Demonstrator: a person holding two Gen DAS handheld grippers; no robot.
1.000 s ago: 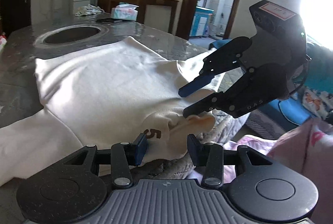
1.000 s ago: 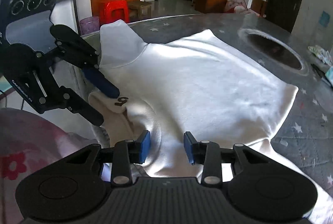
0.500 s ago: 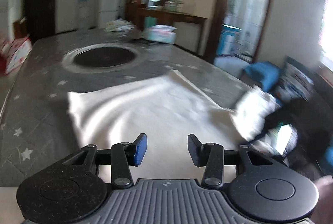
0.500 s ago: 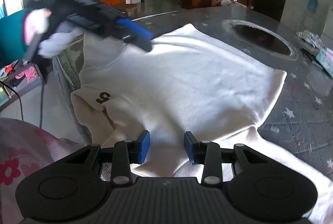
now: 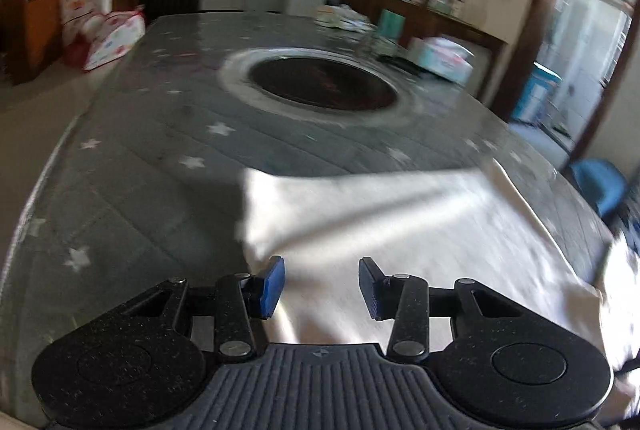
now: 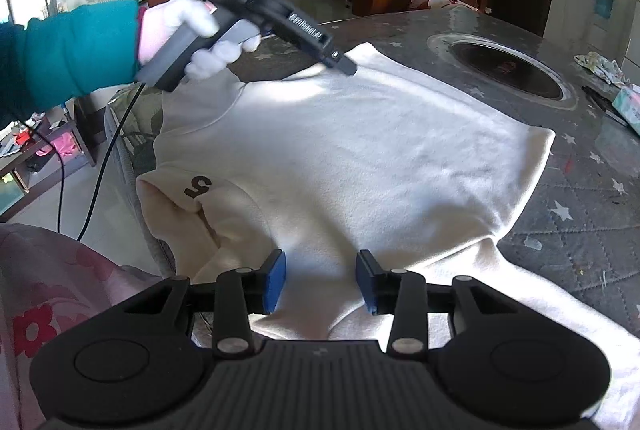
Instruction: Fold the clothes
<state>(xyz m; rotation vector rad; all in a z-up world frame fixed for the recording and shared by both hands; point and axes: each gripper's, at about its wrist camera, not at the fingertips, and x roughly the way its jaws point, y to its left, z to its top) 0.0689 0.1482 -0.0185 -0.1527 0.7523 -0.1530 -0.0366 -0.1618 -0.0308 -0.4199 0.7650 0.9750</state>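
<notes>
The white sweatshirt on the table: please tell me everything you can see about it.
The white sweatshirt is cream, of soft fleece-like cloth, and lies spread mostly flat on the grey star-patterned table. A black "5" is printed by the collar, which hangs over the near table edge. One sleeve runs toward the lower right. Both the left gripper and the right gripper are open and hold nothing; whether they touch the cloth cannot be told.

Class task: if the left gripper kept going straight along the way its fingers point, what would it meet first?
Most likely the white sweatshirt spread on the table. The left gripper is open and angled down over the cloth; depth is unclear.
</notes>
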